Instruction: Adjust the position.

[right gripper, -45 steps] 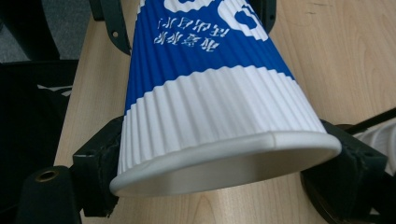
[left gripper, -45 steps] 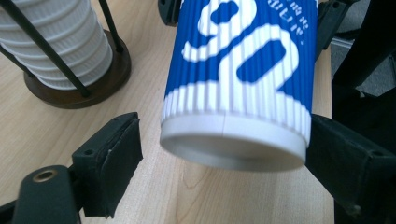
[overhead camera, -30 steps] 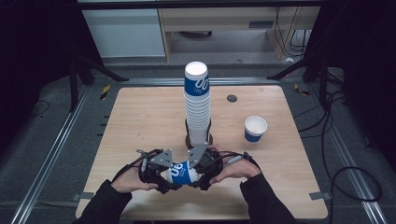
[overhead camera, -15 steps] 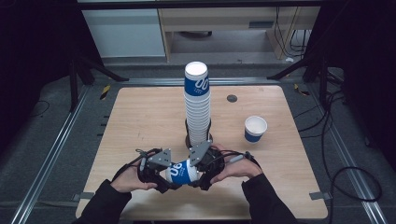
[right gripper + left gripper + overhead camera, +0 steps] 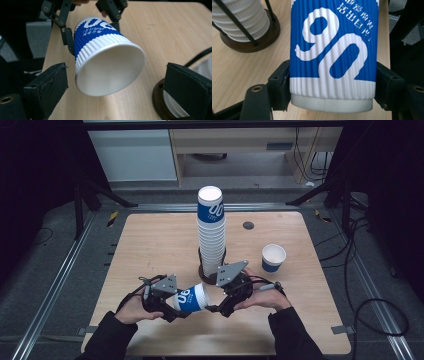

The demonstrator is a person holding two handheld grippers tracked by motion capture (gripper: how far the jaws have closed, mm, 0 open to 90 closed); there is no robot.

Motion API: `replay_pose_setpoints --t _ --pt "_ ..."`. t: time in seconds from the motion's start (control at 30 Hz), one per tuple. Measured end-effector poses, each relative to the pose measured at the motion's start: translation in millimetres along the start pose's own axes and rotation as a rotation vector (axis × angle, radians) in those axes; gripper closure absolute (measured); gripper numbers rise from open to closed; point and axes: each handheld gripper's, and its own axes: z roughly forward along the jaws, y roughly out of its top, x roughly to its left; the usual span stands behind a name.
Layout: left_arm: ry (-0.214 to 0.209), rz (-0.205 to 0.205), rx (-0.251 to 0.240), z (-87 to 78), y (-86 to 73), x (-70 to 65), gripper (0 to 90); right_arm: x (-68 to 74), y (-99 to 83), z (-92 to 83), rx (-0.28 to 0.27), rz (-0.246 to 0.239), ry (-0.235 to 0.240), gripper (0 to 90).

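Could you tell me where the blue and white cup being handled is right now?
In the high view, the blue and white cup lies on its side above the table's near edge, clamped in the left hand-held gripper, just in front of the tall cup stack.

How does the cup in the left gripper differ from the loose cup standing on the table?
The held cup lies on its side above the table, its mouth toward the right gripper; the loose cup stands upright with its mouth up. The held cup is clamped near its base by the left gripper; nothing touches the loose cup, which stands right of the stack. Both are blue and white.
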Motion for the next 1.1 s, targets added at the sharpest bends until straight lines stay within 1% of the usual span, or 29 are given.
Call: replay_pose_setpoints --t 0.07,0.1,0.13,0.23,0.27,0.33,0.37,0.4,0.5,0.53,0.63,0.67,0.73,0.77,0.8,0.83,0.87,0.97,1.0,1.03,1.07,1.1 --pt "0.003 -0.005 -0.015 -2.3 -0.6 1.0 27.5 -1.1 -1.9 -5.5 -0.027 0.018 -0.012 5.3" --pt "0.002 -0.008 -0.021 -3.1 -0.8 1.2 27.5 -2.2 -4.3 -11.0 -0.054 0.034 -0.025 5.1" --pt "0.005 -0.006 -0.033 -4.3 -0.9 1.5 27.5 -2.2 -4.3 -11.0 -0.054 0.034 -0.025 5.1" --pt "0.013 -0.019 -0.085 -8.5 -1.0 1.7 27.5 -3.4 -9.0 -19.0 -0.099 0.072 -0.04 5.0" --pt "0.013 -0.021 -0.099 -9.8 -1.0 2.0 27.5 -4.3 -12.4 -23.7 -0.128 0.096 -0.053 5.0" --pt "0.018 -0.027 -0.126 -11.9 -1.1 2.4 27.5 -4.5 -13.6 -25.0 -0.137 0.106 -0.055 4.9" --pt "0.018 -0.027 -0.144 -12.9 -1.4 2.6 27.5 -4.8 -16.5 -27.7 -0.161 0.131 -0.061 4.6" --pt "0.021 -0.033 -0.159 -13.4 -1.5 2.5 27.5 -4.8 -16.5 -27.7 -0.161 0.131 -0.061 4.6" --pt "0.019 -0.038 -0.195 -14.8 -1.3 2.5 27.4 -4.3 -20.0 -29.4 -0.196 0.159 -0.056 4.4" --pt "0.018 -0.038 -0.207 -15.6 -1.0 2.3 27.5 -4.1 -20.8 -29.3 -0.199 0.166 -0.053 4.1" --pt "0.013 -0.033 -0.229 -16.0 -0.3 1.0 27.5 -3.0 -24.2 -27.9 -0.211 0.182 -0.051 4.1" --pt "0.017 -0.029 -0.239 -15.8 0.1 0.3 27.5 -2.6 -25.3 -26.9 -0.217 0.191 -0.047 4.1" --pt "0.008 -0.027 -0.247 -14.5 1.0 -0.6 27.5 -1.6 -26.3 -24.8 -0.226 0.2 -0.041 4.1" --pt "0.013 -0.023 -0.251 -13.5 1.7 -1.8 27.5 -0.5 -26.8 -22.0 -0.235 0.207 -0.021 4.0" --pt "0.004 -0.02 -0.248 -12.8 2.2 -2.4 27.5 -0.5 -26.8 -22.0 -0.235 0.207 -0.021 4.0" --pt "0.01 -0.014 -0.252 -12.2 2.5 -3.3 27.5 0.2 -26.6 -20.5 -0.235 0.205 -0.02 4.0" --pt "-0.001 -0.015 -0.251 -11.6 3.0 -3.8 27.5 0.5 -26.4 -19.1 -0.237 0.206 -0.015 3.9" --pt "-0.003 0.001 -0.251 -10.2 4.4 -6.2 27.5 1.2 -25.4 -14.7 -0.244 0.209 0.01 3.8" --pt "0.001 0.004 -0.253 -10.0 4.9 -7.2 27.5 1.3 -24.8 -12.9 -0.249 0.212 0.021 3.6" --pt "-0.005 0.008 -0.253 -9.8 5.5 -7.7 27.5 1.8 -23.1 -9.2 -0.251 0.21 0.036 3.7" --pt "0.002 0.01 -0.258 -9.8 5.9 -8.8 27.5 1.8 -23.1 -9.2 -0.251 0.21 0.036 3.7" --pt "-0.001 0.01 -0.26 -9.8 6.2 -9.1 27.5 2.1 -22.2 -7.2 -0.254 0.209 0.044 3.6"
